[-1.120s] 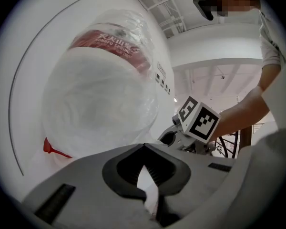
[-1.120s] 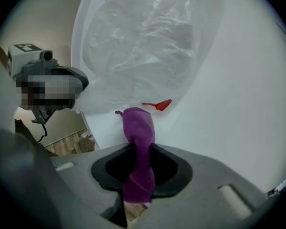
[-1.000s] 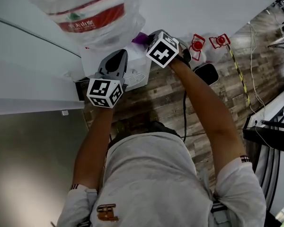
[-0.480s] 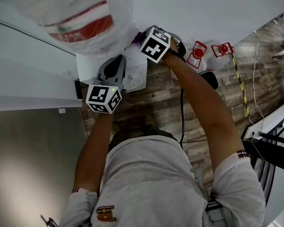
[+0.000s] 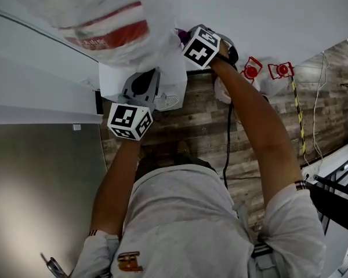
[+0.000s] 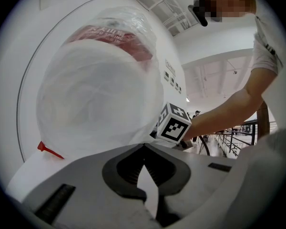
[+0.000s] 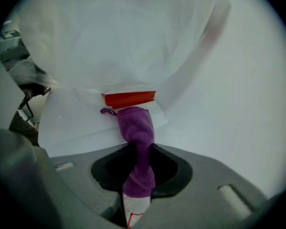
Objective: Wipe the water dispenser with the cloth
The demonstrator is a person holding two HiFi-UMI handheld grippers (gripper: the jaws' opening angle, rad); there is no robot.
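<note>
The step in hand looks like the wipe itself, at the top of the water dispenser [image 5: 111, 81], the white body at the upper left of the head view; the plastic-wrapped bottle [image 5: 104, 16] sits on it, filling the top left of that frame. The right tongs [image 7: 139, 147] are clamped on the purple cloth [image 7: 136, 124]; it runs up out of the jaws at the centre of the right gripper view, and its free end seems to rest against the white top panel, just under a red strip [image 7: 128, 99] at the foot of the plastic. In the head view the cloth shows only as a purple scrap at the top centre, beside the right marker cube [image 5: 200, 47]. The left tongs [image 6: 144, 148] are closed, tips together and nothing between them; they point at the wrapped bottle from the lower centre of the left gripper view, near the dispenser; whether they touch it I cannot tell. By my judgement the next move calls for pressing the cloth flatter on the panel and dragging it across, with the grip kept firm so the cloth does not slide out; the loose plastic hangs close and could snag.
</note>
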